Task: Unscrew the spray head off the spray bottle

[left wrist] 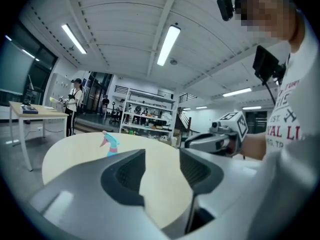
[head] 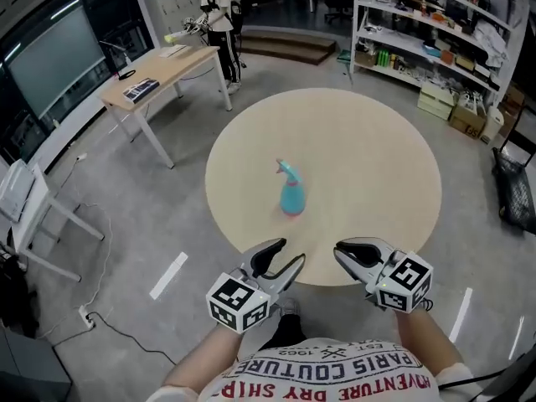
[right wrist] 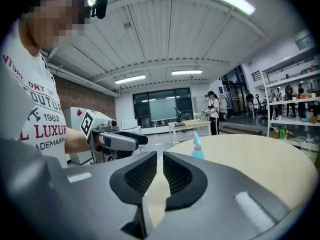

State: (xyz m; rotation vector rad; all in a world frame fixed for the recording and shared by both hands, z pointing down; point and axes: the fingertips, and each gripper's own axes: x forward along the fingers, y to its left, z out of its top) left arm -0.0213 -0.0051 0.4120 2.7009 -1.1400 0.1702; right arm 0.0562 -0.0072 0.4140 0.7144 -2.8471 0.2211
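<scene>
My left tongs are released, right tongs clenched, both empty. Spray bottle upright mid bench, head detail too small tbh.

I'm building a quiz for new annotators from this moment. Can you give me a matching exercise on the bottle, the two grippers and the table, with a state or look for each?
Things:
1. spray bottle
2. left gripper
3. right gripper
4. round table

States:
a. jaws nearly together, nothing between them
b. stands upright, apart from both grippers
c. jaws apart, nothing between them
d. pale top, bearing the bottle

Pairs: 1-b, 2-c, 3-a, 4-d
</scene>
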